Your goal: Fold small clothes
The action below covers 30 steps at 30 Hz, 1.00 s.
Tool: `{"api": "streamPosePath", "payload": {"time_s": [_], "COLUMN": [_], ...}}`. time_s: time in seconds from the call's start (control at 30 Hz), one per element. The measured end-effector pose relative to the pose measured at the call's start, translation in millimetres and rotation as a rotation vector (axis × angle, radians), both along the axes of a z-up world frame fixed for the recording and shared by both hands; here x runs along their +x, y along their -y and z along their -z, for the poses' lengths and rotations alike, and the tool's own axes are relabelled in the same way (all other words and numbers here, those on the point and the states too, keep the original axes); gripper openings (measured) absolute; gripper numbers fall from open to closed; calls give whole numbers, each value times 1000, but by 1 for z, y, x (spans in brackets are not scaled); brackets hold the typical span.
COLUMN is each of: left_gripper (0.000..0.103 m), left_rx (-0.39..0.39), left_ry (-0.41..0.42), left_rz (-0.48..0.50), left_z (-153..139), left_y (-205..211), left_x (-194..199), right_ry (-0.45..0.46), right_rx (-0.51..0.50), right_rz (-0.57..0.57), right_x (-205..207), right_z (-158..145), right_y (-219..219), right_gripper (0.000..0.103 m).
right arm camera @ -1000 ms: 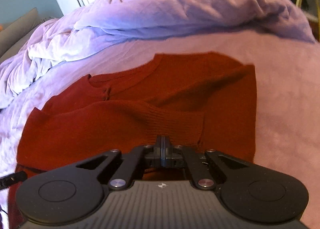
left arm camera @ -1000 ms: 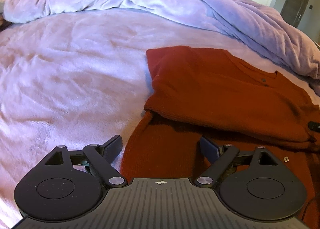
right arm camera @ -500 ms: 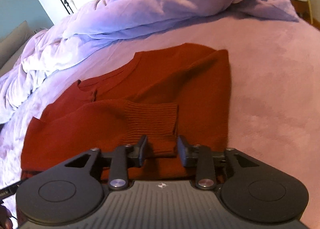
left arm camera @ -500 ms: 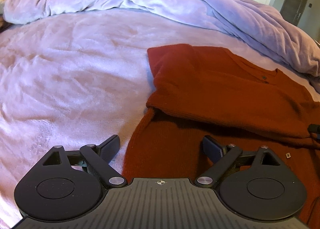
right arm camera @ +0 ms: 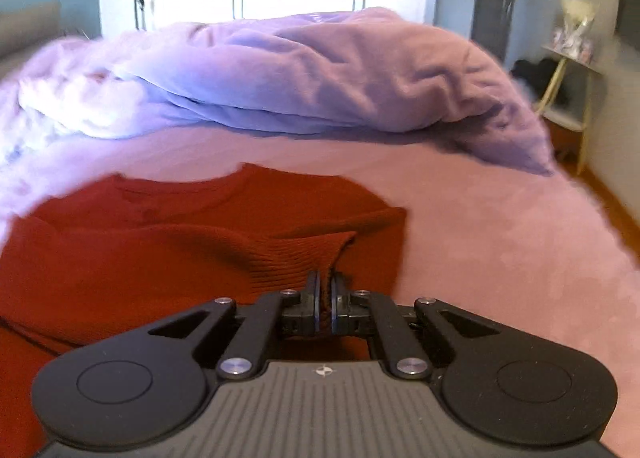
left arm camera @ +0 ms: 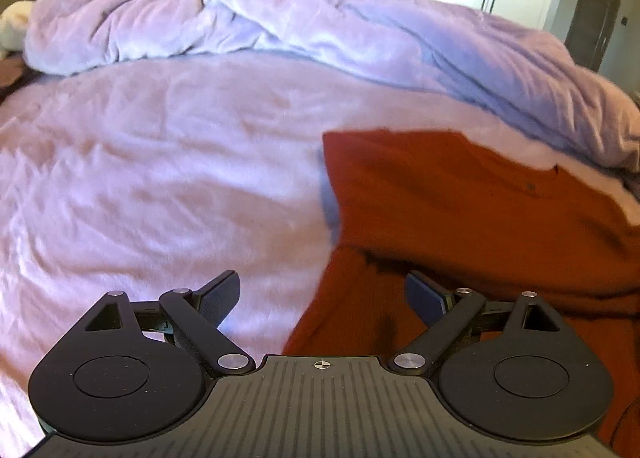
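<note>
Lilac bedspread bears rust sweater; crumpled duvet behind.

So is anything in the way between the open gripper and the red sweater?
No, nothing visible is. The left gripper hangs open right over the near edge of the red sweater, with only bare purple bedspread beside it. The right gripper is already shut on the ribbed sleeve cuff.

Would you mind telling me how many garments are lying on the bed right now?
1: a rust-red sweater spread on the pink bed cover, its ribbed cuff pinched in the right gripper. Others could be hidden under the bunched lilac duvet.
</note>
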<state>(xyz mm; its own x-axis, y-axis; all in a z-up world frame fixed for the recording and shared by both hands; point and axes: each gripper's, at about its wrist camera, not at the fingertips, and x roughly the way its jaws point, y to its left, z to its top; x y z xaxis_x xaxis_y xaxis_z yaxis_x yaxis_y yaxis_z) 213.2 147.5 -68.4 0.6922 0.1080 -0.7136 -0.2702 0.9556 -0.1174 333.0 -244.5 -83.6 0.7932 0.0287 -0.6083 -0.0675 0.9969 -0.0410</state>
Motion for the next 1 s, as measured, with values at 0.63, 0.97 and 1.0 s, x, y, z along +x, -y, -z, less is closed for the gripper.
{"api": "streamPosePath", "payload": {"time_s": [0.63, 0.97, 1.0], "left_gripper": [97, 96, 96], "left_rx": [79, -73, -54], "left_ry": [-18, -74, -80], "left_rz": [79, 18, 21], "left_z": [40, 31, 31], "left_y": [47, 18, 21], "left_x": [93, 68, 68], "right_ry": [9, 39, 43], "right_rx": [-35, -33, -23], "right_rz": [-257, -70, -116], "right_x": [50, 9, -2], "right_z": [35, 17, 15], "right_y": [-77, 3, -3], "right_gripper": [10, 28, 27]}}
